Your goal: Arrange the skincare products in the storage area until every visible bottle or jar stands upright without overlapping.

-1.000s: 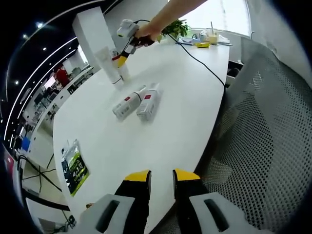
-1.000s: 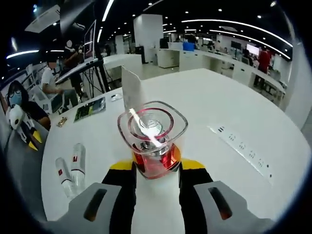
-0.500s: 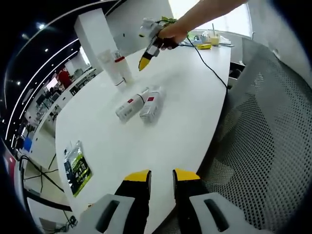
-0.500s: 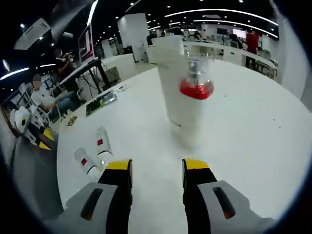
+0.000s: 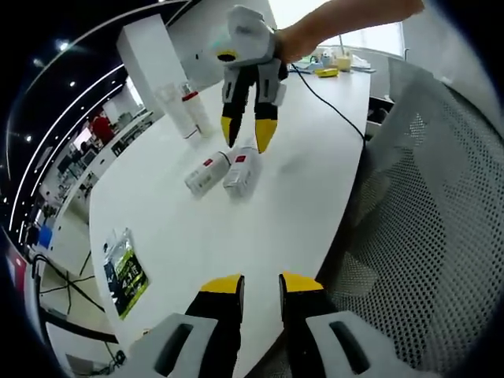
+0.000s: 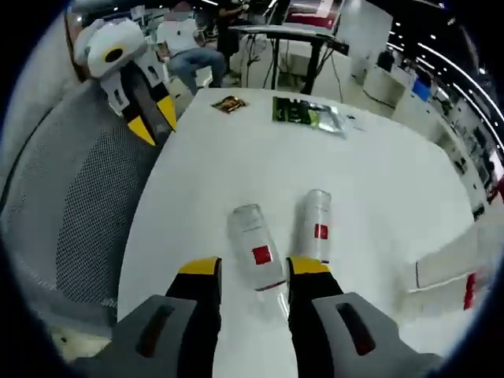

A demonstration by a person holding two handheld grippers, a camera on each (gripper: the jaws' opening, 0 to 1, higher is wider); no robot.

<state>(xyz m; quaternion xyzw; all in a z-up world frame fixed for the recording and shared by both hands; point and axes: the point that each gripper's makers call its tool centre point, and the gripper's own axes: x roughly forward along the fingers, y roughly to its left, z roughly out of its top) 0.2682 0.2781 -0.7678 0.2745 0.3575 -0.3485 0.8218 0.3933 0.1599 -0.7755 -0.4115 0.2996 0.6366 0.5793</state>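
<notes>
Two clear bottles with red labels lie side by side on the white table (image 5: 291, 197): one (image 5: 206, 172) (image 6: 253, 248) and the other (image 5: 240, 169) (image 6: 316, 224). My right gripper (image 5: 246, 134) (image 6: 253, 272) hangs open just above them, its jaws on either side of the nearer bottle's end without closing on it. Farther back a tall white bottle (image 5: 175, 110) (image 6: 445, 272) and a red-capped bottle (image 5: 194, 106) stand upright together. My left gripper (image 5: 260, 285) (image 6: 153, 122) hovers off the table's near edge with a narrow gap between its jaws and nothing in it.
A green packet (image 5: 122, 268) (image 6: 303, 110) and a small brown packet (image 6: 230, 103) lie near the table's edge. A mesh chair (image 5: 425, 236) (image 6: 87, 213) stands beside the table. A black cable (image 5: 331, 106) runs across the far end. A person (image 6: 185, 47) sits beyond.
My right gripper let go of the red-capped bottle, which now stands by the tall white one, then swung over to the two lying bottles. My left gripper has stayed put.
</notes>
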